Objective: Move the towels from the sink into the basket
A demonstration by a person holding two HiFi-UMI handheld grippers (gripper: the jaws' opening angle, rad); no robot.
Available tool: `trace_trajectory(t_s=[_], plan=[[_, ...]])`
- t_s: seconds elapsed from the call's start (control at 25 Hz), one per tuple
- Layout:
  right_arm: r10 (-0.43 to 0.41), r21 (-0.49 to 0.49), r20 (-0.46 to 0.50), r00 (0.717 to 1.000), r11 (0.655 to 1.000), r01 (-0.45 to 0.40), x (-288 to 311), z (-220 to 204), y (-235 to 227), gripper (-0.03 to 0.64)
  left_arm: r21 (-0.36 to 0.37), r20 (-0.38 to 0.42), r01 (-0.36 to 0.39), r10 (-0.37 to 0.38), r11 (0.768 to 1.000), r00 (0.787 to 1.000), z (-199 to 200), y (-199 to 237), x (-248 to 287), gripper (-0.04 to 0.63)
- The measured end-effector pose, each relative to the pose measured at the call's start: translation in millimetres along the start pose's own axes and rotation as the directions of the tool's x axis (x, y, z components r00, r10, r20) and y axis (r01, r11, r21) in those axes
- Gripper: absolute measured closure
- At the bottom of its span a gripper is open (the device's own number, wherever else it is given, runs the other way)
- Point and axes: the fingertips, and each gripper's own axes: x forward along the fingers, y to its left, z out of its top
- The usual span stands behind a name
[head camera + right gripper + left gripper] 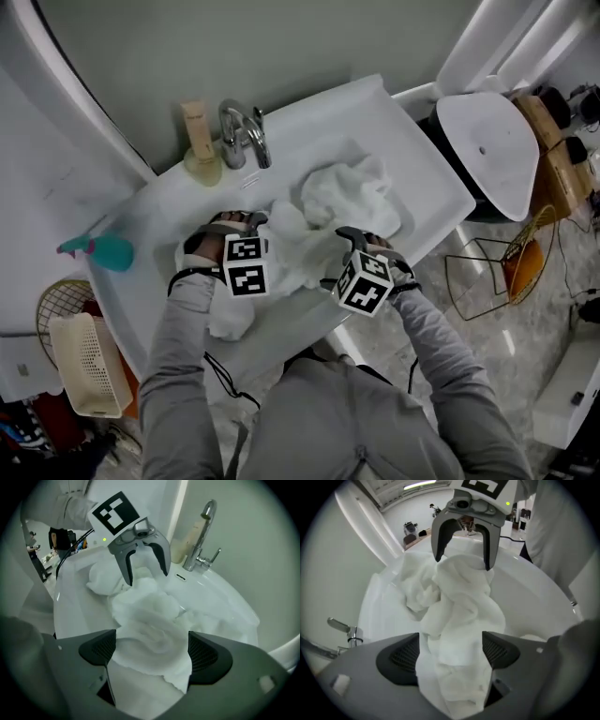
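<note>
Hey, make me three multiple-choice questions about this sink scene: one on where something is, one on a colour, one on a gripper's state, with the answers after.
1. In the head view, on which side of the sink does the spray bottle lie?
A right
B left
C inside the bowl

2. What colour are the towels?
A blue
B red
C white

3. How do the jaws of the right gripper stand?
A apart, with towel between them
B pressed together, empty
C out of sight

Answers:
1 B, it lies at the sink's left end.
2 C, the whole pile is white.
3 A, the right gripper view shows both pads set wide with towel between them.
</note>
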Motion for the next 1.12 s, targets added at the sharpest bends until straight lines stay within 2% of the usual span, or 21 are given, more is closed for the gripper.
trace_trajectory(t_s=[0.12,0.32,0.56,0.68,0.8,1.0,1.12], plan=[[0.009,-0.030,-0.075,0.997,0.999,-0.011,15.5,-8.9,-1.4,0.156,0.068,-0.010,0.052,-0.051,0.996,0.999,2.5,5.5,22.2,0.143],[0.028,-0.056,-0.156,0.987,0.998,-0.037,34.7,-16.3,-4.0,0.155,0.149,-0.011,0.098,-0.097,0.984,0.995,15.8,11.5,55.3,0.123],[0.059,-0.060,-0.252,0.966,0.995,-0.077,57.6,-26.3,0.0,0.156,0.263,-0.087,0.195,-0.178,0.945,0.980,20.5,1.8,95.8,0.087],[0.064,-0.069,-0.302,0.951,0.994,-0.089,71.2,-28.8,-1.1,0.156,0.290,-0.124,0.237,-0.209,0.927,0.970,17.6,-6.0,111.6,0.083],[0.072,-0.072,-0.343,0.936,0.992,-0.103,84.7,-31.0,-3.6,0.156,0.305,-0.151,0.246,-0.209,0.920,0.966,14.0,-9.0,124.5,0.083],[0.075,-0.086,-0.354,0.932,0.990,-0.113,100.9,-35.4,-7.7,0.164,0.321,-0.172,0.280,-0.234,0.905,0.957,14.9,-11.8,128.8,0.084],[0.062,-0.119,-0.354,0.933,0.987,-0.111,102.6,-36.8,-5.8,0.223,0.346,-0.169,0.281,-0.235,0.895,0.957,15.5,-14.4,128.7,0.115]])
